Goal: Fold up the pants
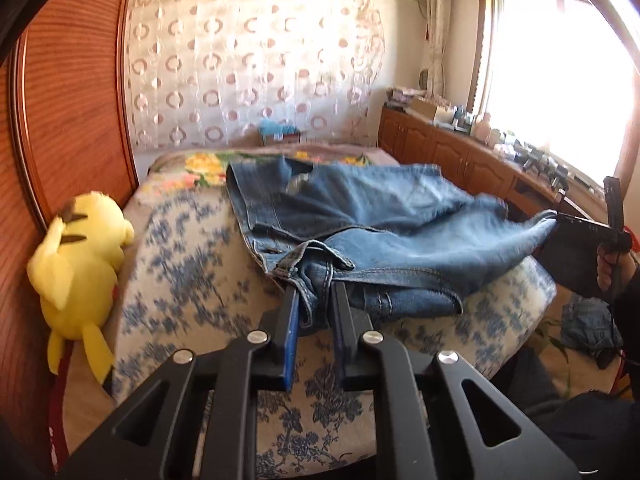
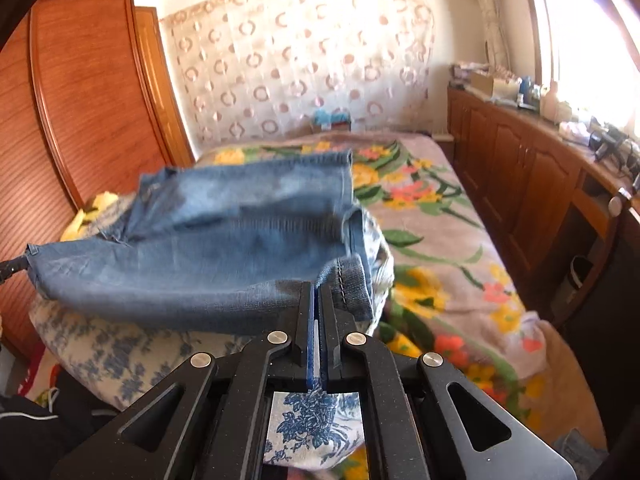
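Note:
Blue denim pants point(image 1: 360, 216) lie partly lifted over a blue-flowered white cushion point(image 1: 180, 264) on the bed. My left gripper point(image 1: 316, 294) is shut on a bunched hem at the near edge of the pants. My right gripper point(image 2: 317, 286) is shut on a thin edge of the pants point(image 2: 200, 248) beside a stitched cuff. In the left wrist view the right gripper point(image 1: 560, 222) shows at the far right, pinching the other end of the denim, with a hand behind it. The cloth hangs stretched between the two grips.
A yellow plush toy point(image 1: 76, 256) leans on the wooden panel point(image 1: 68, 92) at the left. The flowered bedspread point(image 2: 440, 248) stretches right, up to low wooden cabinets point(image 2: 532, 184) with clutter under the window. More denim point(image 1: 588, 324) lies on the floor.

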A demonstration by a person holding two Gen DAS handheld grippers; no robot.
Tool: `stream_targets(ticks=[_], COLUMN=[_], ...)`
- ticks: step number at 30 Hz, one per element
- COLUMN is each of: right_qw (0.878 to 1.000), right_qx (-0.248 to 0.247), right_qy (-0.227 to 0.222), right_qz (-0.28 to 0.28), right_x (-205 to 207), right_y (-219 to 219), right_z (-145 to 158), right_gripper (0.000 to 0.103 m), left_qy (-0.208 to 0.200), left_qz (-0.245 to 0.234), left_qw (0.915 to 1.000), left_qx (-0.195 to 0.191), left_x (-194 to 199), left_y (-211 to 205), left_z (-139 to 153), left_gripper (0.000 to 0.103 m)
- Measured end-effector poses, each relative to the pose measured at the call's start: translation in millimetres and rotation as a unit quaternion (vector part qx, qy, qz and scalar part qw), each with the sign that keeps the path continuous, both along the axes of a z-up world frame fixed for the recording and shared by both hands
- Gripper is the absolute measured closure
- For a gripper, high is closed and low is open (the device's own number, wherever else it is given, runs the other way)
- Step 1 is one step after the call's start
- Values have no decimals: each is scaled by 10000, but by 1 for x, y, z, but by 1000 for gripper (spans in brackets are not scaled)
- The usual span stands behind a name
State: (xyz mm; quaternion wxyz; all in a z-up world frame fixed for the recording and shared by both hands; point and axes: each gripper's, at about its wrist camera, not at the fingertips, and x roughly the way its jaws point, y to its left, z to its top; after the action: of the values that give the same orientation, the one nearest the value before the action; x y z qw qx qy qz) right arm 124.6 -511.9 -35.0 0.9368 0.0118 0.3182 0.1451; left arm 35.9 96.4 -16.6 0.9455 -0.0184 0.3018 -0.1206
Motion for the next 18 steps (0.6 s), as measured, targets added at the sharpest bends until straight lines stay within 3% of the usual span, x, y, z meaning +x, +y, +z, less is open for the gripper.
stream_targets(ticks=[4,8,12,16,18], right_qw=[9998,9997,9996,9991,9989], right_qx=[-5,3,-98,-64,-9], right_qy=[-197,-202,192,384,460], right_qz=[70,118,-173,-142,-61], right_x=[-14,-26,-9,-3,-3], right_y=[-4,-2,-5,1,6], right_z=[30,43,18,-5,-13], right_gripper=[103,103,103,103,103], left_qy=[-64,111,542,651,658], left_qz=[-7,288,290,234,236], left_qw=[10000,9995,9979,9971,9971], left_qx=[-72,95,183,329,296], left_x=[-7,2,23,21,18], left_y=[7,14,12,1,3], left_z=[19,7,-26,-39,-40], left_gripper=[92,92,91,89,82])
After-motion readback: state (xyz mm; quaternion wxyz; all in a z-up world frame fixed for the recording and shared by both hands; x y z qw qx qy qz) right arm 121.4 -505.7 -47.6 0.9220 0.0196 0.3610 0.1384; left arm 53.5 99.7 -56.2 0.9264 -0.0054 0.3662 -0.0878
